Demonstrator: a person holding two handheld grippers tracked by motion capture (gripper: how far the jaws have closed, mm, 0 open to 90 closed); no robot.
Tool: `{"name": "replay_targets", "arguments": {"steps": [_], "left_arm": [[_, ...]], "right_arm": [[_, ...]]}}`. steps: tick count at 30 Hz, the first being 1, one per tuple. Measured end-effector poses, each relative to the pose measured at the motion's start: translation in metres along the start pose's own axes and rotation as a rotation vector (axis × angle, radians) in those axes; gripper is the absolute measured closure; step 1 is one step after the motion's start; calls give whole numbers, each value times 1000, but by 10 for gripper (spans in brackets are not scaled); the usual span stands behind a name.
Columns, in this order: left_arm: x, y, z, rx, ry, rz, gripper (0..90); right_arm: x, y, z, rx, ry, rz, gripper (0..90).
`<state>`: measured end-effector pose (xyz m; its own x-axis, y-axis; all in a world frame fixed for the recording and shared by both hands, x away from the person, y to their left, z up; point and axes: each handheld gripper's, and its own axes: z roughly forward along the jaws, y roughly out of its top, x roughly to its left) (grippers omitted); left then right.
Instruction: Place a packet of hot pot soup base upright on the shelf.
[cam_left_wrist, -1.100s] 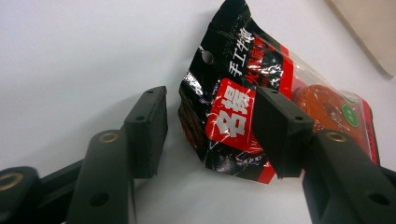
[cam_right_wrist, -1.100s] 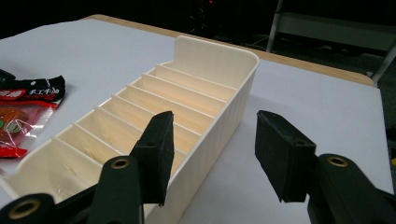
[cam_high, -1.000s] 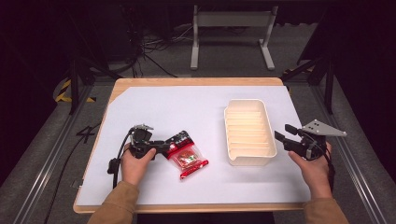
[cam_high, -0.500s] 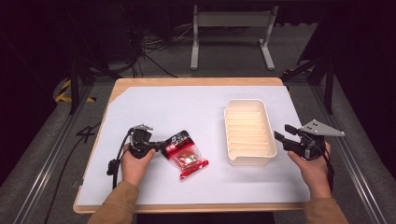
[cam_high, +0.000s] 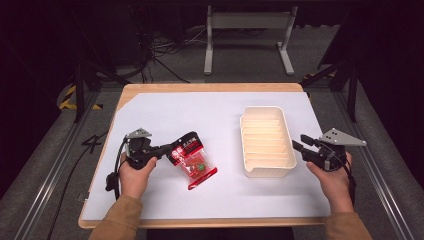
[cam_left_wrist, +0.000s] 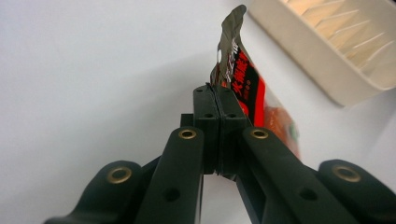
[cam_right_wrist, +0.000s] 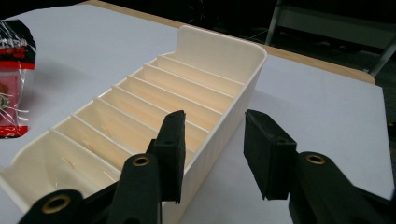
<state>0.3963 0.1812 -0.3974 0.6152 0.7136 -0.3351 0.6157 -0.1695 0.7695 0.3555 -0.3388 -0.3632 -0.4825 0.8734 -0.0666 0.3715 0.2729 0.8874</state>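
A red and clear snack packet (cam_high: 192, 160) lies left of centre on the white table cover, its black top edge lifted. My left gripper (cam_high: 165, 149) is shut on that top edge; in the left gripper view the jaws (cam_left_wrist: 215, 95) meet on the packet (cam_left_wrist: 243, 79). A cream ribbed tray (cam_high: 245, 135) stands at the right. My right gripper (cam_high: 296, 146) is at its near right corner. Its jaws (cam_right_wrist: 212, 126) have just been closing and stand apart astride the tray's side wall (cam_right_wrist: 219, 51), with no pad pressing on it.
The white cover (cam_high: 165, 110) lies on a wooden table (cam_high: 210, 88) whose edges drop to a dark floor. A metal stand (cam_high: 247, 22) and cables sit beyond the far edge. The packet (cam_right_wrist: 14, 84) appears left of the tray in the right gripper view.
My left gripper has shut on the packet's top edge and risen a little, lifting that end. The right gripper's jaws have narrowed while the hand kept its place.
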Motion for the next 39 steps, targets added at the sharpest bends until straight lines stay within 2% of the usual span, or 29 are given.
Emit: {"name": "replay_targets", "arguments": {"steps": [2, 4, 5, 6, 9, 11, 18, 19, 22, 24, 29, 35, 37, 38, 39], "left_arm": [[-10, 5, -7, -28, -1, 31, 896], [-13, 6, -9, -33, -1, 46, 897], [-22, 10, -13, -49, -10, 75, 897], [-22, 10, -13, -49, -10, 75, 897], [-35, 16, -21, -64, -18, 134, 897], [-41, 18, -24, -71, -24, 159, 898], [-59, 23, -34, -96, -49, 208, 899], [-62, 23, -35, -99, -52, 207, 899], [-69, 25, -37, -105, -59, 240, 900], [-74, 26, -39, -106, -83, 251, 900], [-88, 29, -43, -112, -139, 292, 900], [-112, 30, -46, -100, -183, 376, 899], [-116, 30, -46, -102, -192, 389, 899], [-121, 30, -46, -95, -216, 401, 899], [-121, 30, -46, -95, -216, 401, 899]], "right_arm": [[4, 3, 0, 8, 8, -15, 625], [6, 4, 0, 10, 17, -24, 632], [10, 6, 0, 12, 28, -34, 630], [10, 6, 0, 12, 28, -34, 630], [17, 11, -1, 18, 51, -49, 639], [21, 14, -1, 21, 70, -63, 639], [32, 19, 1, 35, 79, -116, 604], [32, 20, 1, 36, 83, -118, 603], [32, 21, 0, 32, 99, -113, 603], [34, 23, -1, 26, 112, -118, 599], [46, 32, -6, 4, 174, -128, 581], [73, 46, -13, -18, 268, -192, 546], [77, 48, -13, -18, 281, -202, 541], [86, 50, -13, -20, 314, -216, 536], [90, 51, -13, -24, 339, -214, 536]]}}
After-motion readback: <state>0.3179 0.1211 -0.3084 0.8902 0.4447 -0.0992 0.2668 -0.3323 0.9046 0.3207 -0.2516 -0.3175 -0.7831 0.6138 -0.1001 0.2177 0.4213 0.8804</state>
